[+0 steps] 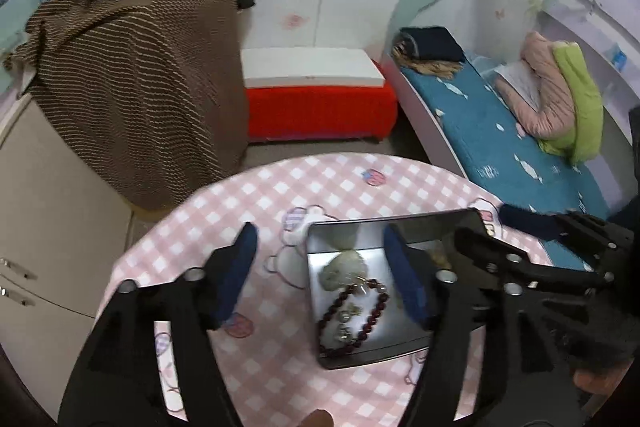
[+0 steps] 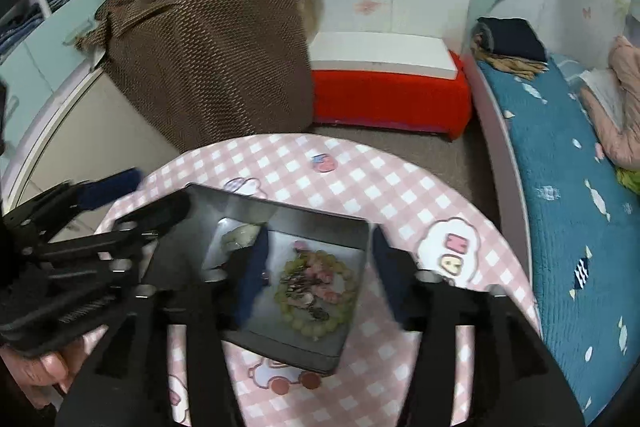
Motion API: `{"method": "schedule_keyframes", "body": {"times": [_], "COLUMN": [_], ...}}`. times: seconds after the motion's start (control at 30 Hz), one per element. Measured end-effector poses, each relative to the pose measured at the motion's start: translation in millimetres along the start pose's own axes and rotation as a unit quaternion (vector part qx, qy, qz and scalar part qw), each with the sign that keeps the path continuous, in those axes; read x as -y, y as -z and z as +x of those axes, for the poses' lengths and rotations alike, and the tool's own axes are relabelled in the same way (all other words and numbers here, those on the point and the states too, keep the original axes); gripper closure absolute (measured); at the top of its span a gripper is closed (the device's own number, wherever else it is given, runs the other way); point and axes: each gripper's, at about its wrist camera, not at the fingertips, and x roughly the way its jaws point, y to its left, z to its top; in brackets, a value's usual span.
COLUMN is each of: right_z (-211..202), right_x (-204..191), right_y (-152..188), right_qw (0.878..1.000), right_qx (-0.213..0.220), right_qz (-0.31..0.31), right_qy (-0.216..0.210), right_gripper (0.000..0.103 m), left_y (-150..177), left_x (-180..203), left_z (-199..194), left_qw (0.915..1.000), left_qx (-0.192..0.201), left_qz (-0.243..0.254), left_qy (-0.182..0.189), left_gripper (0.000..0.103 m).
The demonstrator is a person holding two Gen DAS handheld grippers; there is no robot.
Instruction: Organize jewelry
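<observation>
A shiny metal tray (image 1: 316, 327) sits on a round table with a pink checked cloth (image 1: 280, 195). In the left wrist view it holds a dark red bead bracelet (image 1: 372, 319), a pale green jade pendant (image 1: 344, 267) and small earrings (image 1: 346, 315). In the right wrist view the tray (image 2: 304, 351) holds a light green bead bracelet (image 2: 316, 323) with pink pieces (image 2: 320, 273) on it. My left gripper (image 1: 324, 267) is open and empty above the tray's left part. My right gripper (image 2: 320, 267) is open and empty above the green bracelet. Each gripper shows at the other view's edge.
A brown striped blanket (image 1: 140, 75) covers furniture at the back left. A red box with a white lid (image 1: 316, 99) stands behind the table. A bed with a blue sheet (image 1: 500, 147) and folded clothes (image 1: 552, 99) runs along the right.
</observation>
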Motion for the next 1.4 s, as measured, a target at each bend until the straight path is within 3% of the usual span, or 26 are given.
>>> {"method": "schedule_keyframes", "body": {"times": [0.07, 0.1, 0.47, 0.9, 1.23, 1.4], "right_z": [-3.4, -5.2, -54.4, -173.6, -233.8, -248.5], "right_x": [10.5, 13.9, 7.2, -32.9, -57.5, -64.6], "right_y": [1.6, 2.2, 13.8, 57.3, 105.5, 129.2], "right_qw": [1.0, 0.999, 0.996, 0.981, 0.971, 0.968], "right_qx": [0.01, 0.014, 0.069, 0.179, 0.22, 0.228], "right_qz": [0.023, 0.031, 0.043, 0.029, 0.024, 0.024], "right_qy": [0.003, -0.003, 0.025, 0.074, 0.09, 0.099], "right_gripper": [0.008, 0.007, 0.007, 0.007, 0.007, 0.007], "left_y": [0.8, 1.1, 12.9, 60.3, 102.2, 118.8], "left_x": [-7.3, -11.3, -5.1, 22.8, 34.1, 32.5], "left_z": [-7.7, -12.9, -79.6, -210.4, -282.3, -304.4], "left_qw": [0.9999, 0.9997, 0.9967, 0.9823, 0.9718, 0.9724], "left_qx": [0.012, 0.018, 0.078, 0.178, 0.221, 0.221], "left_qz": [-0.011, -0.015, 0.0, 0.028, 0.01, -0.004], "left_qy": [-0.004, -0.004, -0.02, -0.051, -0.081, -0.074], "left_gripper": [0.014, 0.012, 0.008, 0.005, 0.005, 0.005]}}
